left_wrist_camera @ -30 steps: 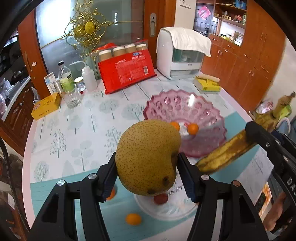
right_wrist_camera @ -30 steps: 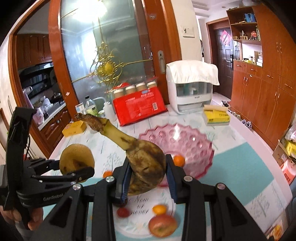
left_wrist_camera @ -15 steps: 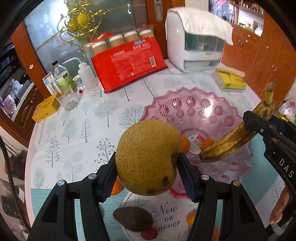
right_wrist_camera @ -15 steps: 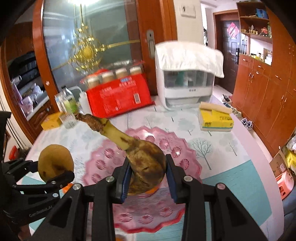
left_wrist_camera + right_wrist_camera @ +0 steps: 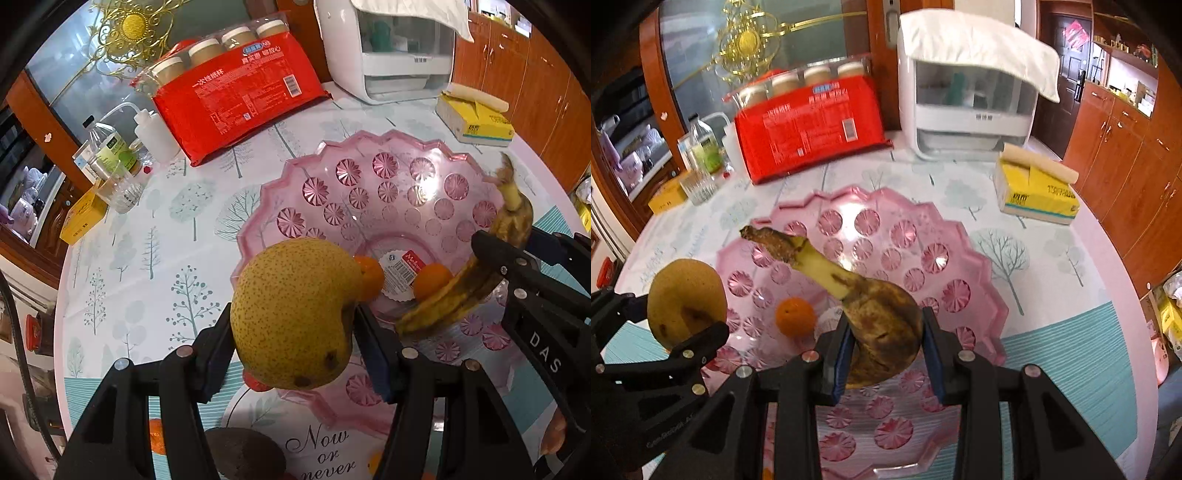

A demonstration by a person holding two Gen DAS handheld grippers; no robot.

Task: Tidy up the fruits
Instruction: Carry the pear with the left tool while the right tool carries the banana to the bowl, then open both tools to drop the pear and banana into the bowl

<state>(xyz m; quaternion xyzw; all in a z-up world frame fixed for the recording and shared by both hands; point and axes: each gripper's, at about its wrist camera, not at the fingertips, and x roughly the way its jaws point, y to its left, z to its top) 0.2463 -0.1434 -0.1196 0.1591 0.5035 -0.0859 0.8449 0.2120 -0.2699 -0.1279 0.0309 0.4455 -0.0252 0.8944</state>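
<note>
Over the near rim of the scalloped pink glass bowl, held in the left gripper: a large speckled yellow-green pear, jaws pinching it from both sides, blue pads pressed to its skin. Beside it on the right, above the bowl's right half, the right gripper, jaws clamped on the thick brown end of an overripe, brown-blotched yellow banana, stem tilted up and away toward the far left. Seen from the right wrist, pear at the left edge over the bowl's left rim, close to the banana but apart from it. Down in the bowl's hollow, two small orange tangerines on either side of a white and red paper label, one half hidden behind the pear. Under the bowl's near edge, a white round plate lettered "Now or never", carrying a dark brown oval fruit; a small red fruit peeking out below the pear. Farther back on the round counter with its tree-print cloth: a red pack of paper cups, a white squeeze bottle, a clear ribbed drinking glass, a yellow tissue box and a white countertop appliance draped with a white cloth.
</note>
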